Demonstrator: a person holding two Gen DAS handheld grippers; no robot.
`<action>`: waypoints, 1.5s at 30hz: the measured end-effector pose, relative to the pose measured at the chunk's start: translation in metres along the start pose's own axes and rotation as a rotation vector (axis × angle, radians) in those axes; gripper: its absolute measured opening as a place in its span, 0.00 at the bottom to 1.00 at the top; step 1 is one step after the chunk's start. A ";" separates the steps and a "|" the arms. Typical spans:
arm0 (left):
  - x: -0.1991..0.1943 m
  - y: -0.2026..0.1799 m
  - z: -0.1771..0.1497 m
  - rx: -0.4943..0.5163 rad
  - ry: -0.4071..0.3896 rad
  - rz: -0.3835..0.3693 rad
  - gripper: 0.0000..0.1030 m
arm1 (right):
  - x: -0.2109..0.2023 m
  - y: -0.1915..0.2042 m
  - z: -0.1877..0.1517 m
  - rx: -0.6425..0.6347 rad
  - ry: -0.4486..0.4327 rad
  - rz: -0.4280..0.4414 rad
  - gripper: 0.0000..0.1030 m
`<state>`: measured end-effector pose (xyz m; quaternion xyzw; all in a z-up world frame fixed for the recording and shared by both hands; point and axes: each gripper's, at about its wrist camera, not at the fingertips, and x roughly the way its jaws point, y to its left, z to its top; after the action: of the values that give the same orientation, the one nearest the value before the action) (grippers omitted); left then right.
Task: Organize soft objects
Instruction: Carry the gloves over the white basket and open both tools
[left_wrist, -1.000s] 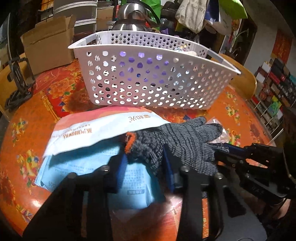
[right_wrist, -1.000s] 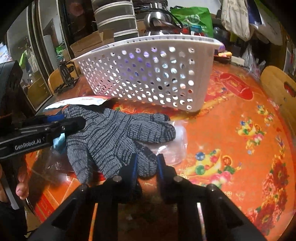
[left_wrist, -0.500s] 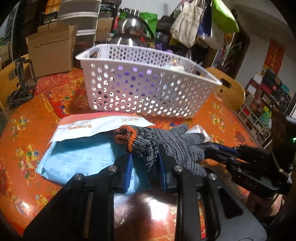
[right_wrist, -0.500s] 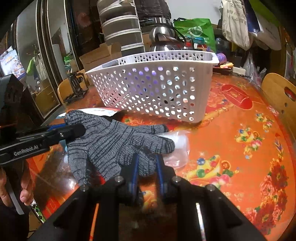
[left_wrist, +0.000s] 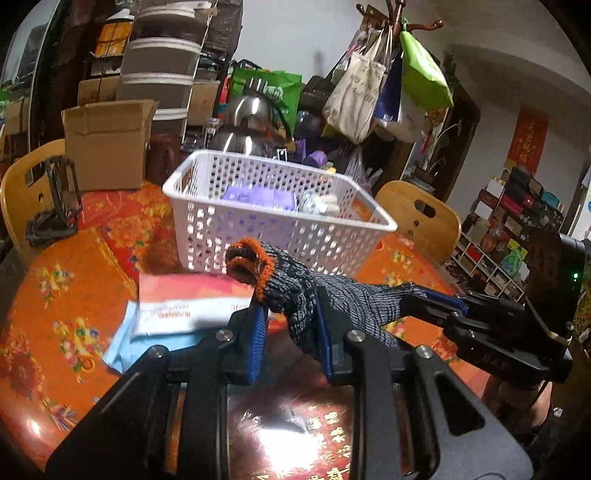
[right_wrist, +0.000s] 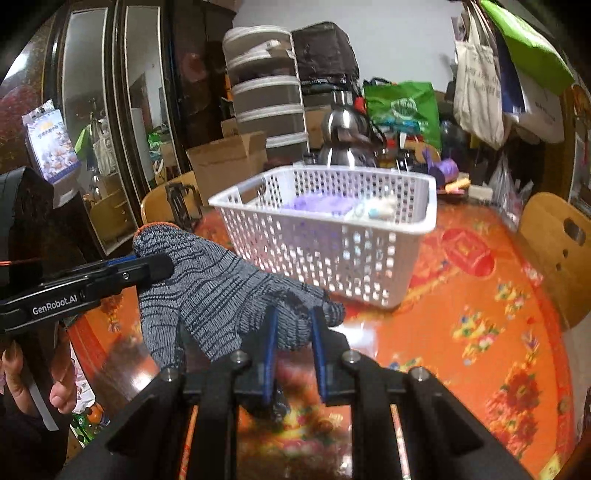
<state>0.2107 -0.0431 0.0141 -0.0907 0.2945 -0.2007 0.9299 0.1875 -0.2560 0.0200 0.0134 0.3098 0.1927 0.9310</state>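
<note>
Orange floral tablecloth (left_wrist: 55, 291) is lying under everything. I'm clamping my left gripper (left_wrist: 290, 325) on the glove (left_wrist: 295, 295) cuff at 9 o'clock, right gripper (right_wrist: 293, 332) pinching its fingers at 3, keeping it spread w/ both for the basket (left_wrist: 295, 236) at 12.

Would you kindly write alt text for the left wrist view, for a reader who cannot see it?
A grey knit glove with an orange cuff is held above an orange floral tablecloth, the left gripper clamped near the cuff and the right gripper gripping its fingers. Behind it stands a white perforated basket; flat packets lie below.
</note>
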 end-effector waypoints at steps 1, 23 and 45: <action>-0.004 0.000 0.008 -0.003 -0.005 -0.009 0.22 | -0.003 0.000 0.004 -0.006 -0.007 0.000 0.15; 0.086 -0.019 0.200 0.049 0.059 0.117 0.22 | 0.039 -0.052 0.169 -0.029 -0.054 -0.103 0.15; 0.186 0.037 0.171 0.080 0.183 0.292 0.74 | 0.136 -0.085 0.144 0.000 0.106 -0.216 0.65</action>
<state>0.4616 -0.0808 0.0472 0.0086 0.3799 -0.0827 0.9213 0.4008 -0.2710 0.0467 -0.0304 0.3583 0.0916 0.9286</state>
